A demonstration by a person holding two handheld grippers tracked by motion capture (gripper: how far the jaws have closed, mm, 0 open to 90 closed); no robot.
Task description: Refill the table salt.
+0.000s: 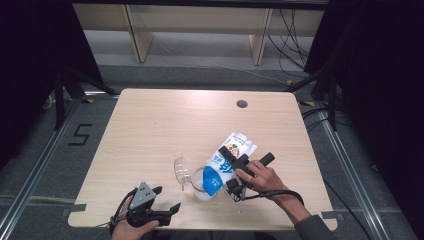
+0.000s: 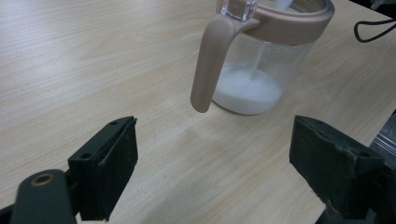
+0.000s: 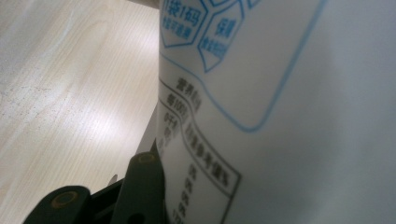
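Note:
A white and blue milk carton (image 1: 235,150) is tilted spout-down over a clear glass jug (image 1: 201,184). My right gripper (image 1: 231,161) is shut on the carton's sides. In the right gripper view the carton's printed wall (image 3: 280,93) sits against one black finger (image 3: 144,184). The jug (image 2: 261,70) has a tan rim and a tan handle (image 2: 210,65). White milk (image 2: 247,88) lies in its bottom and a thin stream falls into it. My left gripper (image 1: 167,198) rests near the table's front left, open, with only bare wood between its pads (image 2: 112,163).
The jug's clear lid (image 1: 181,169) stands flipped up on its left side. The wooden table (image 1: 150,125) has a round cable hole (image 1: 242,104) at the back right. A black cable (image 1: 280,194) trails from the right gripper toward the front edge.

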